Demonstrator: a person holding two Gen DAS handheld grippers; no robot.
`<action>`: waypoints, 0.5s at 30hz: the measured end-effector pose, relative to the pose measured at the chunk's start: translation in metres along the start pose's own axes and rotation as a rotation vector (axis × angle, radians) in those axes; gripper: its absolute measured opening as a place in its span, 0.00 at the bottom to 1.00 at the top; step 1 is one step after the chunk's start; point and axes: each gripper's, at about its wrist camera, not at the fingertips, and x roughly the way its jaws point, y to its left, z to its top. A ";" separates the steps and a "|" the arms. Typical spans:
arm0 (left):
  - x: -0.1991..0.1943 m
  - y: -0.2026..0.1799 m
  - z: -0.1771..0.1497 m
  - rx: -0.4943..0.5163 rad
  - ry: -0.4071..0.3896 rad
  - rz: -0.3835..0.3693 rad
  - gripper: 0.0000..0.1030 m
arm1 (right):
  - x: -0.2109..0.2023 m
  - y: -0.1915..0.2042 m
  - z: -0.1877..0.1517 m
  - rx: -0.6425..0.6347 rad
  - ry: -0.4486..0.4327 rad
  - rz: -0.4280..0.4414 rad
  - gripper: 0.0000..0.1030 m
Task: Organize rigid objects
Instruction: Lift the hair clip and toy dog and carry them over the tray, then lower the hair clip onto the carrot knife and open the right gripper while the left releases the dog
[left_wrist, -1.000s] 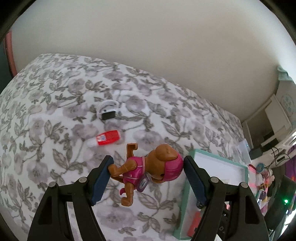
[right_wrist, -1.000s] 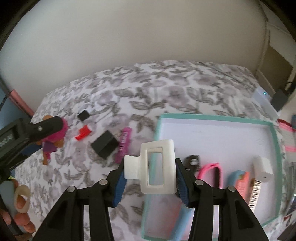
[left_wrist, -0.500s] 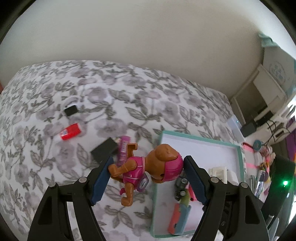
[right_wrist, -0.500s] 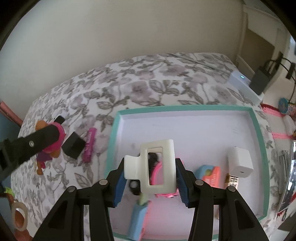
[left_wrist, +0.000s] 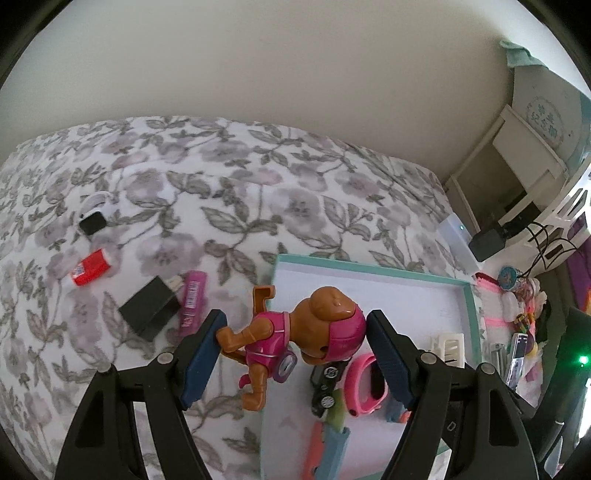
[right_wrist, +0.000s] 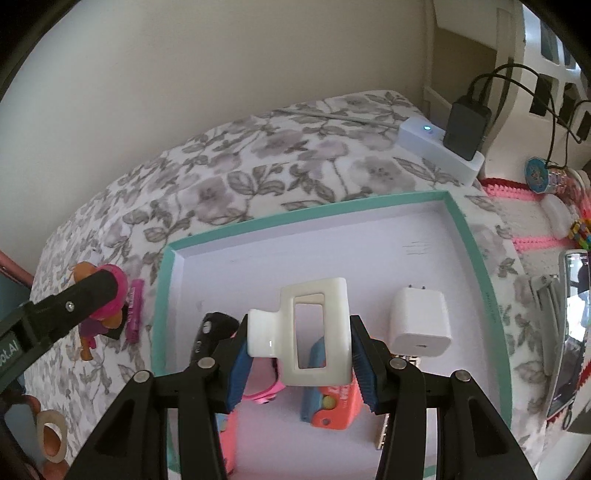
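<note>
Teal-rimmed tray (right_wrist: 476, 258) sits on floral bed cover (left_wrist: 229, 192), both grippers above it. Left gripper (left_wrist: 295, 345) spread wide, pads pressed on toy dog (left_wrist: 295, 332) in pink, held over tray's left edge. Right gripper (right_wrist: 299, 354) about half closed, clamped on white hair claw (right_wrist: 314, 328) over tray middle. In tray: white charger (right_wrist: 419, 325), pink band (left_wrist: 365, 384). Outside on bed: black box (left_wrist: 147, 306), pink tube (left_wrist: 192, 301), red packet (left_wrist: 90, 266).
</note>
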 end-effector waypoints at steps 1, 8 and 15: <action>0.003 -0.002 0.000 0.005 0.002 -0.005 0.76 | 0.000 -0.001 0.000 0.000 -0.002 -0.003 0.50; 0.018 -0.012 -0.001 0.030 0.012 -0.026 0.76 | 0.004 -0.006 0.002 -0.004 -0.007 -0.014 0.50; 0.024 -0.019 -0.001 0.051 -0.003 -0.034 0.76 | 0.009 -0.009 0.002 -0.007 0.001 -0.020 0.50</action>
